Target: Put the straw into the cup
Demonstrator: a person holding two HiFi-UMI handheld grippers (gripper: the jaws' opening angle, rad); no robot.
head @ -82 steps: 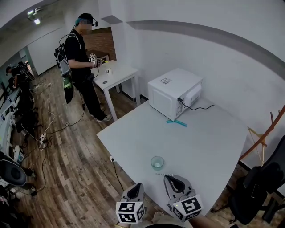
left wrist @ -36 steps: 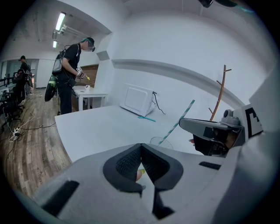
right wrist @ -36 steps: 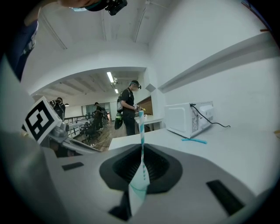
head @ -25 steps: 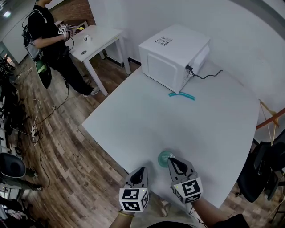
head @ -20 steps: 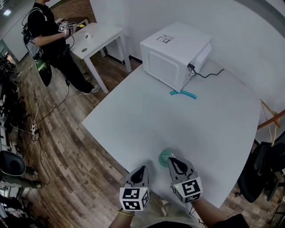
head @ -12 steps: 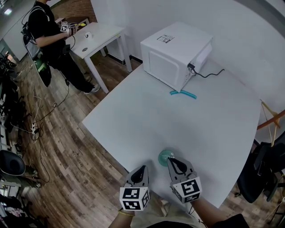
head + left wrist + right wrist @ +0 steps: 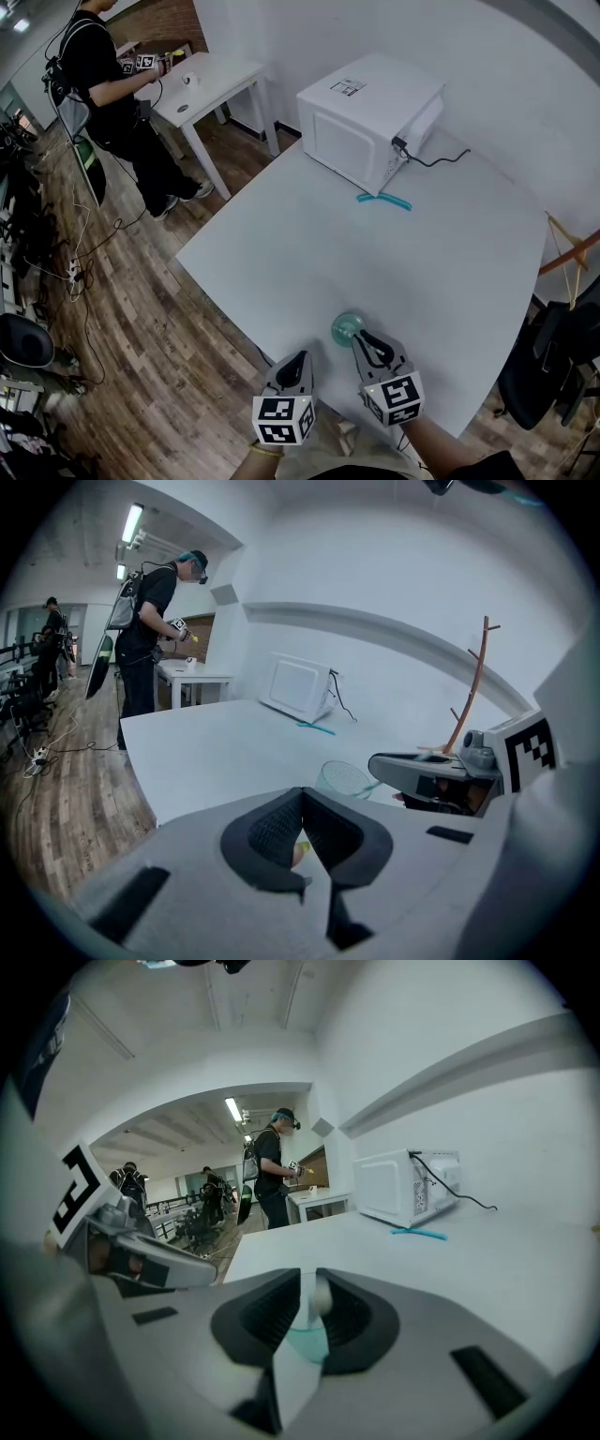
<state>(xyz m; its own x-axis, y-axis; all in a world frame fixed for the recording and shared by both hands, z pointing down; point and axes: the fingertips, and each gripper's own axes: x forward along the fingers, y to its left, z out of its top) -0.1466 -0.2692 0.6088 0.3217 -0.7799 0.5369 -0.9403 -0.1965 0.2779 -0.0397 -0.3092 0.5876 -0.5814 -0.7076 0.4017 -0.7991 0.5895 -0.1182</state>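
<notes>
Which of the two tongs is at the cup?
The right tongs: its tips reach the cup; the left tongs sits short of it, near the table edge.

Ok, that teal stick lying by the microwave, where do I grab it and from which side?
I'd take the teal stick near its middle, coming straight down with jaws across its thin width. It lies flat on the table right beside the microwave, so nothing sticks up to pinch from the side.

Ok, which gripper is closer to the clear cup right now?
Right. The right gripper, shut on the straw, has its tips at the clear cup's rim; the left gripper hangs apart, off to the cup's left and nearer the person.
</notes>
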